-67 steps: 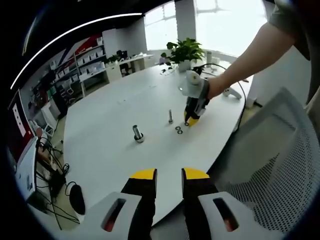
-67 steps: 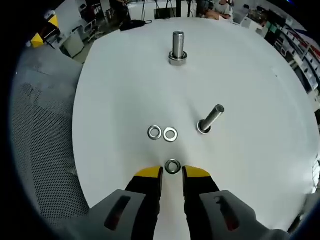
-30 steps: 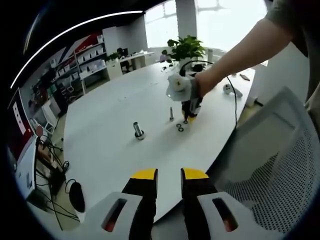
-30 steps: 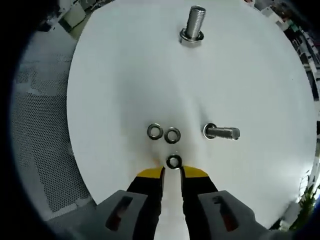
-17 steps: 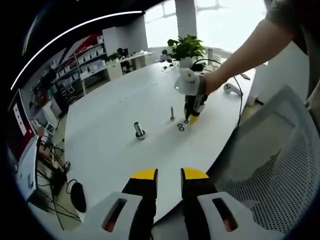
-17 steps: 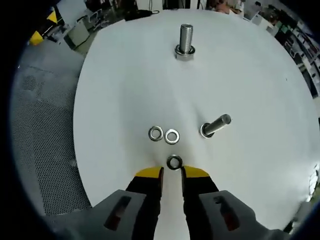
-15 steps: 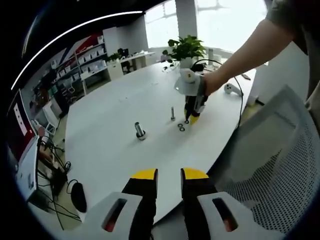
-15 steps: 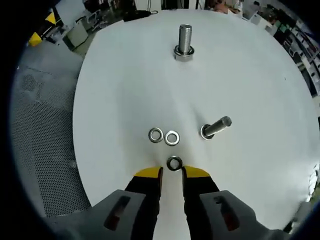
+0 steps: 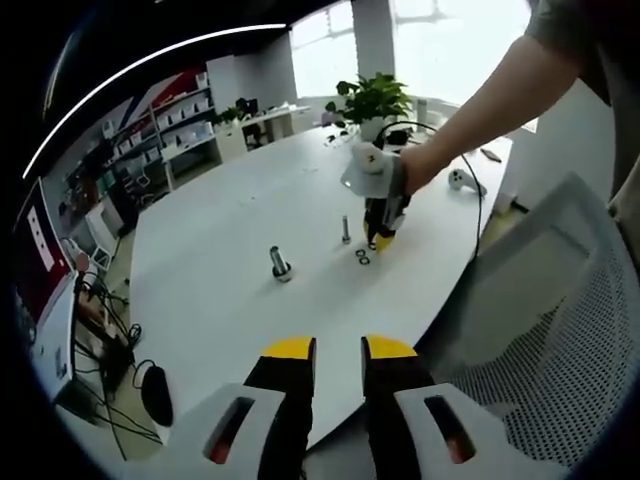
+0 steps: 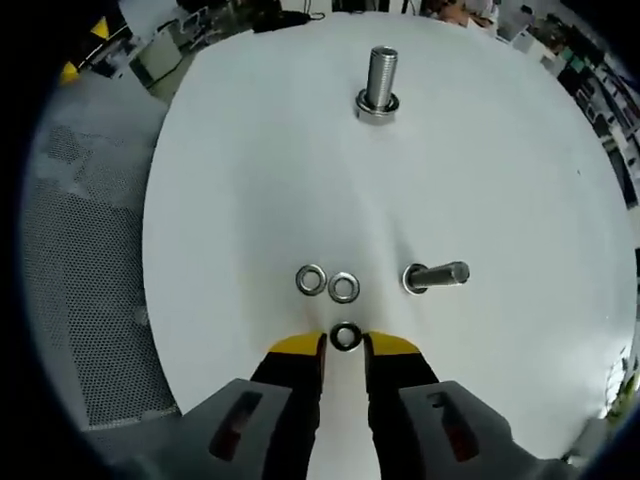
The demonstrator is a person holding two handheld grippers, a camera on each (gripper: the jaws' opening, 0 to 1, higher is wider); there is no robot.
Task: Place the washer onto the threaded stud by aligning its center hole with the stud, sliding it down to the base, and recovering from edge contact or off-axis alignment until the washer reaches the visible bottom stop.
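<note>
The right tongs [image 10: 344,345] are clenched on a washer [image 10: 345,336], pinched between the 2 yellow tips and, as far as the fisheye view allows a judgement, lifted off the white tabletop [image 10: 250,150]. In the right gripper view, 2 spare washers [image 10: 327,283] lie side by side at 12 o'clock from the held one. The slim threaded stud [image 10: 436,275] stands at about 2 o'clock from it, nearby. A thicker threaded stud [image 10: 379,85] with a collar at its base stands farther off, near 12 o'clock.

So the pick-up looks done. What is left is most of the task: carrying the washer over a stud, lining up the hole, and sliding it down to the base. No washer can be made out on the slim stud yet.

The left tongs [image 9: 338,352] hang off the tabletop's near edge, nearly closed with a narrow gap, grasping nothing. In the left gripper view the person's hand [image 9: 412,168] works at the slim stud.

No brand, label or writing is readable.
</note>
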